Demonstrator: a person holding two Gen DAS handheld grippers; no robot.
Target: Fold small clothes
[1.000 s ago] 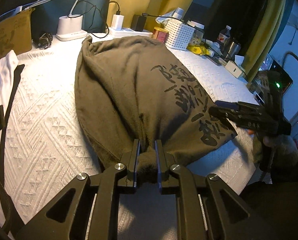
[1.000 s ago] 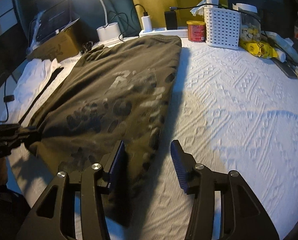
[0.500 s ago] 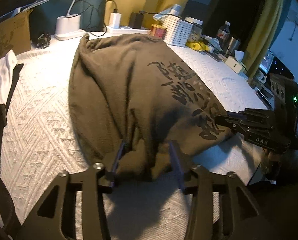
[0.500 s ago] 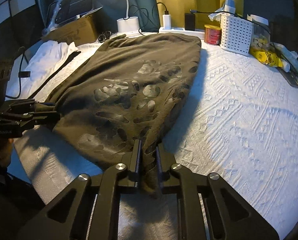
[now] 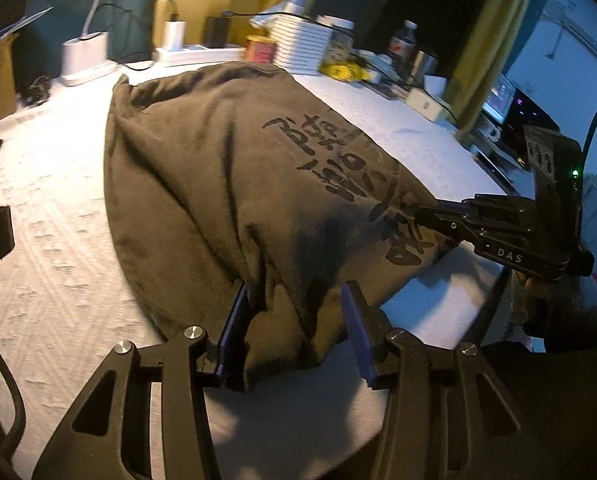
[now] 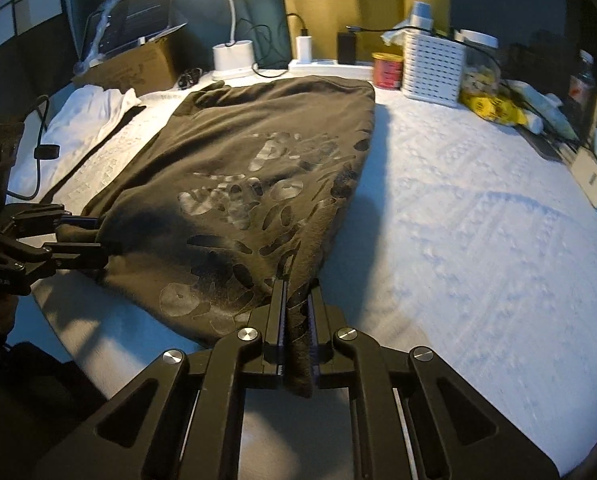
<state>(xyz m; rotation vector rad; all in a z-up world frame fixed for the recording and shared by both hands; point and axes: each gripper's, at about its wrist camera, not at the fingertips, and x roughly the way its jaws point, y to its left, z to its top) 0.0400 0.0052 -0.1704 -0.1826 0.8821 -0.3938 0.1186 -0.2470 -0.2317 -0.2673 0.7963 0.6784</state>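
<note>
We are pinching the near right corner of the brown shirt (image 6: 258,184) with our right tool (image 6: 296,320). Our left tool (image 5: 294,320) is spreading wide around the near left corner.

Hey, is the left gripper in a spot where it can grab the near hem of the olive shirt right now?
Probably yes. The left gripper is open with a bunched fold of the olive shirt already between its fingers, nothing blocking. The right gripper is shut on the other near corner, well clear.
</note>
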